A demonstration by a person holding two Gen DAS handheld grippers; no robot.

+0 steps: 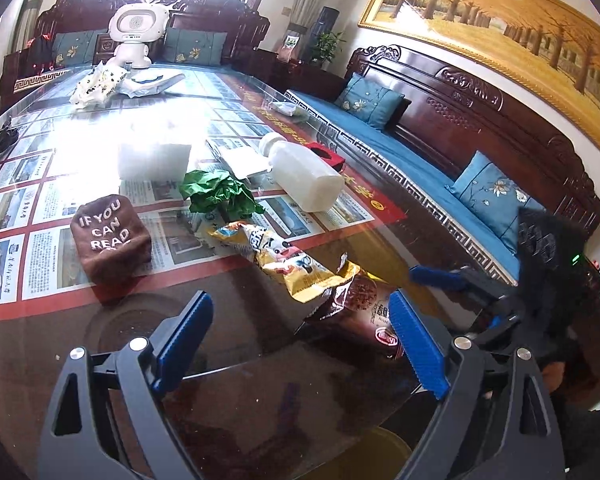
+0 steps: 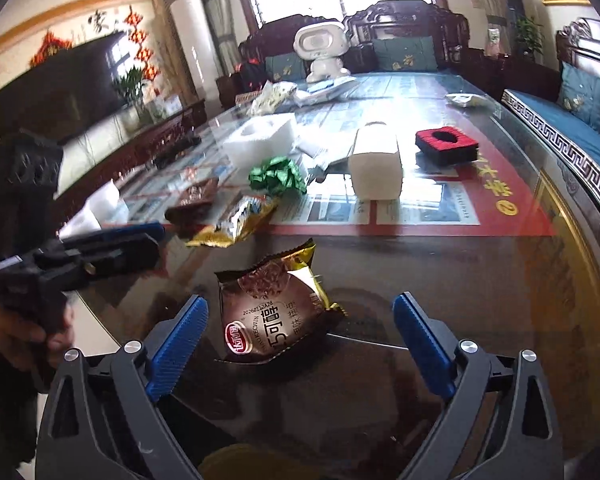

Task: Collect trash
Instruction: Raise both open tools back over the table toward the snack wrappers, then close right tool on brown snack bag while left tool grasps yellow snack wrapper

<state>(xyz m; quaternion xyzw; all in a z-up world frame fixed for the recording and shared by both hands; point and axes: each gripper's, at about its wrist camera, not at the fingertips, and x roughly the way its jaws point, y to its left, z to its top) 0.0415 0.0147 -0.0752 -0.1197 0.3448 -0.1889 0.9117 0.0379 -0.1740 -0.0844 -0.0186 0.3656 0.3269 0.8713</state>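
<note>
On the glass table [image 2: 460,264], near edge, a brown snack wrapper [image 2: 276,304] is lying flat between the spread jaws of the right gripper [image 2: 300,344], untouched. Left gripper [image 1: 300,344] is hovering beside it, also spread, holding nothing; the yellow wrapper [image 1: 292,260] is sitting just ahead of it. Crumpled green foil [image 1: 216,192] and a toppled white bottle [image 1: 304,176] are waiting further back. Risk, as I judge it: thin foil lying flat on slick glass may skate away from closing fingers or get pushed off the edge. Both grippers are working close together; a clash is possible. Readable: "20260112A26" on the brown wrapper; "IF YOU CAN READ" on a brown cloth [image 1: 108,240]
</note>
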